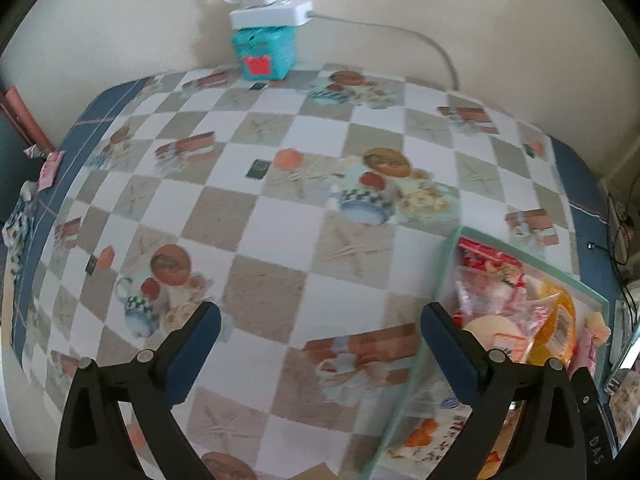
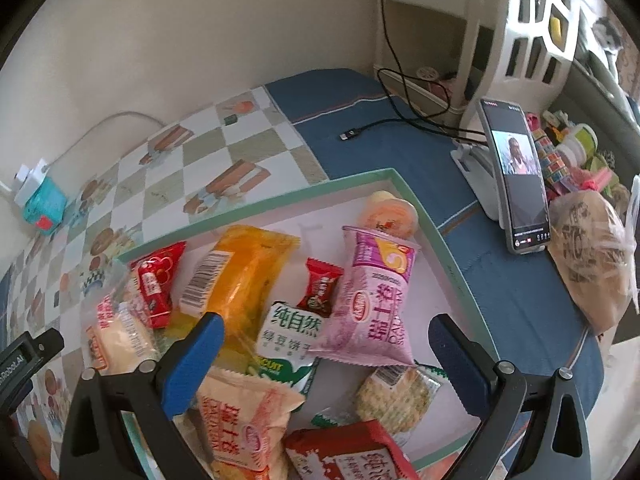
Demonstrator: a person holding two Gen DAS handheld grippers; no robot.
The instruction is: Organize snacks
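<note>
The snacks lie piled in a shallow tray (image 2: 448, 240) with a green rim, which sits on the desk (image 1: 280, 216) with its checked cloth. A pink packet (image 2: 372, 300) shows big Chinese writing and a small oval logo too blurry to read. Beside it, a white and green packet (image 2: 286, 340) has Chinese letters and the word "BISCUIT" partly covered at the bottom. An orange packet (image 2: 244, 276) has a barcode sticker on it. A small red candy (image 2: 320, 288) lies between the orange and pink packets. A round cracker (image 2: 394, 398) in clear wrap sits near the front.

The right tool (image 2: 324, 354) hangs over the tray with its blue fingers (image 2: 192, 364) spread wide. It holds nothing; snacks just lie below it.

The left tool (image 1: 320, 346) is spread wide too and holds nothing. It hangs over the bare cloth, with its right finger at the tray's edge.

A phone (image 2: 518, 176) stands on a holder beside the tray, and a teal box (image 1: 264, 54) sits by the wall.
</note>
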